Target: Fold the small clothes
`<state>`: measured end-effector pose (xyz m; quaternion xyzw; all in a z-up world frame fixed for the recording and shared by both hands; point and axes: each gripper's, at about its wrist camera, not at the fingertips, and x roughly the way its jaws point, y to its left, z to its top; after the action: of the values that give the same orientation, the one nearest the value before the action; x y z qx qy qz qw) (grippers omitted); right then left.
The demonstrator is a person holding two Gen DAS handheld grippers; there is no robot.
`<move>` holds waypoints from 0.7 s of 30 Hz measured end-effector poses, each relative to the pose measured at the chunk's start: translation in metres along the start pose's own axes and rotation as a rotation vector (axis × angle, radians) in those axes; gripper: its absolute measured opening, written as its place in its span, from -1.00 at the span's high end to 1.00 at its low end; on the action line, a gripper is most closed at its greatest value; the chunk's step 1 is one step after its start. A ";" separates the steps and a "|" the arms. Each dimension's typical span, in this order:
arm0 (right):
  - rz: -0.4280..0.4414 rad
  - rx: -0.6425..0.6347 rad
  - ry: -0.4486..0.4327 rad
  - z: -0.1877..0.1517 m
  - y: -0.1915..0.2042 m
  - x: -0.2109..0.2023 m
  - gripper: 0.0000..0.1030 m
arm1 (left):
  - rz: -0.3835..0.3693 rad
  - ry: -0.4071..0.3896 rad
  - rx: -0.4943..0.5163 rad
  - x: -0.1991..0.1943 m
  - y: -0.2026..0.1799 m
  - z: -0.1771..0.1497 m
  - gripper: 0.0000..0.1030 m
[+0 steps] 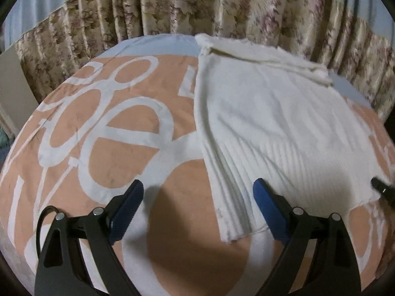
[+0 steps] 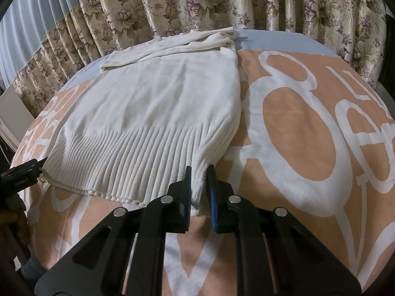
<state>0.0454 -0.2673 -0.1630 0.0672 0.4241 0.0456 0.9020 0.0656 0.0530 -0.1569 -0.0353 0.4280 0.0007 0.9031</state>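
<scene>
A white ribbed sweater [image 1: 271, 113] lies flat on the bed, its sleeves folded across the far end and its ribbed hem toward me. My left gripper [image 1: 197, 192] stands wide open above the hem's left corner, one blue pad over the bedcover and the other over the knit, nothing pinched. In the right wrist view the same sweater [image 2: 153, 108] fills the left half. My right gripper [image 2: 198, 172] is shut on the hem's right corner, a fold of white knit squeezed between its blue pads. The right gripper's tip [image 1: 382, 190] shows at the left view's right edge.
A peach bedcover [image 2: 296, 135] with large white letters lies under everything. Floral curtains [image 1: 197, 5] hang close behind the bed's far edge. The left gripper's black tip [image 2: 24, 172] and a hand show at the left edge of the right wrist view.
</scene>
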 end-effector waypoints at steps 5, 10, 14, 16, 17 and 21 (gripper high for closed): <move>0.004 0.005 0.000 -0.001 0.000 0.000 0.75 | -0.009 0.025 -0.004 0.003 -0.003 -0.003 -0.75; 0.007 0.006 -0.001 -0.001 -0.001 -0.001 0.73 | -0.035 0.029 -0.004 0.006 -0.008 -0.003 -0.35; 0.006 0.006 -0.001 -0.001 -0.001 -0.001 0.71 | -0.076 0.011 0.041 0.002 -0.020 -0.005 0.73; 0.006 0.005 -0.001 -0.001 -0.001 -0.001 0.71 | -0.082 0.011 0.037 0.002 -0.020 -0.004 0.83; 0.007 0.007 -0.001 -0.001 -0.002 -0.001 0.71 | -0.086 0.012 0.035 0.002 -0.019 -0.004 0.85; 0.006 0.007 -0.003 -0.001 -0.002 -0.002 0.73 | -0.070 0.007 0.048 -0.002 -0.014 -0.004 0.87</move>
<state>0.0436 -0.2698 -0.1630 0.0718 0.4228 0.0469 0.9022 0.0621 0.0387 -0.1572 -0.0286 0.4293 -0.0410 0.9018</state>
